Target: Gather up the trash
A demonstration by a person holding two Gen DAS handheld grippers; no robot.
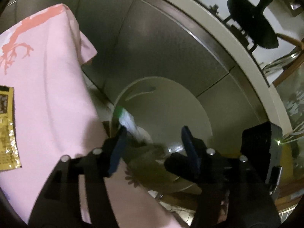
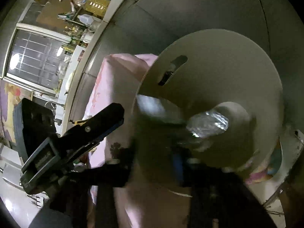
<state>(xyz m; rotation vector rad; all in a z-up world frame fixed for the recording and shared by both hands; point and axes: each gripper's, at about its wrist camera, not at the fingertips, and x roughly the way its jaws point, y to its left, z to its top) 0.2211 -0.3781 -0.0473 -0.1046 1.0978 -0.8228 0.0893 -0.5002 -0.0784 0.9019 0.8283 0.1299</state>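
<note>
A beige round bin (image 1: 180,104) stands below the edge of a table covered by a pink cloth (image 1: 47,76). My left gripper (image 1: 153,131) hangs open over the bin's mouth. A blurred white and green wrapper (image 1: 129,121) is just off its left blue pad, not pinched. Crumpled clear plastic (image 1: 174,148) lies inside the bin. A gold packet (image 1: 7,129) rests on the cloth at the far left. In the right wrist view my right gripper (image 2: 146,161) is blurred but open over the bin (image 2: 228,72), with nothing between its fingers. The clear plastic (image 2: 207,123) lies beyond it.
Grey panels (image 1: 161,38) rise behind the bin. A black swivel chair (image 1: 252,26) stands on the pale floor beyond them. The left gripper's black body (image 2: 76,133) sits close beside the right one. A barred window (image 2: 34,57) and cluttered shelves are far off.
</note>
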